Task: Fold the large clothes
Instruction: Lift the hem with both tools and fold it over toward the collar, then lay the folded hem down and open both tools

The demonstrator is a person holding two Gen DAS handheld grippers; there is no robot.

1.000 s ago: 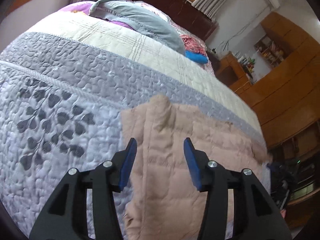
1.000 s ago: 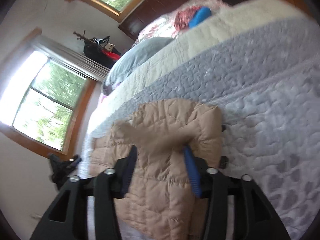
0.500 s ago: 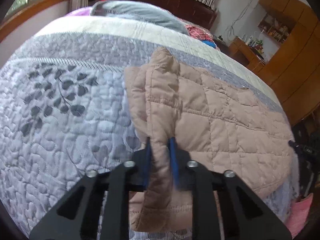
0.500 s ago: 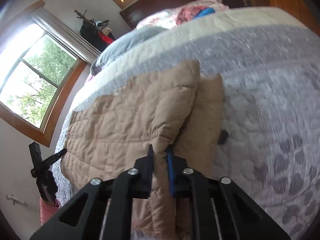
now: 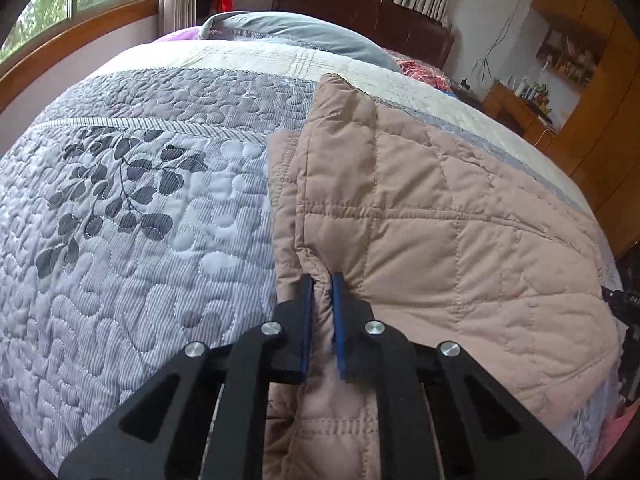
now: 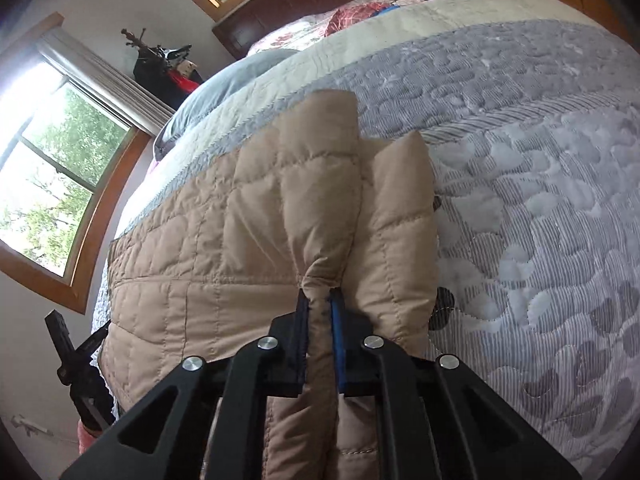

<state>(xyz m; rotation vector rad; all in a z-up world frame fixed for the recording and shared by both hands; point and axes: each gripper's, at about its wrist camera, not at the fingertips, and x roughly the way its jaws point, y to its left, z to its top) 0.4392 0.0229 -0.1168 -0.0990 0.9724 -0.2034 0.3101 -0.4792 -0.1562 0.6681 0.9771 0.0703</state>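
A tan quilted jacket (image 5: pixel 440 216) lies spread on the bed's grey quilt (image 5: pixel 140 208). My left gripper (image 5: pixel 321 280) is shut on the jacket's left edge, near side, with fabric pinched between the blue pads. In the right wrist view the same jacket (image 6: pixel 224 248) spreads to the left, and my right gripper (image 6: pixel 319 298) is shut on a bunched fold at its right edge. A second puffy layer of the jacket (image 6: pixel 400 232) lies just right of that grip. The near hem hangs below both grippers, out of sight.
A grey pillow (image 5: pixel 288 36) and a dark headboard (image 5: pixel 360 12) are at the far end of the bed. Wooden cabinets (image 5: pixel 592 128) stand at the right. Windows (image 6: pixel 60 168) line the left wall. A black tripod (image 6: pixel 76 364) stands beside the bed.
Both grippers went from open above the jacket to shut on its edges. Since closing, both have pulled back a little, and the jacket now fills more of each view.
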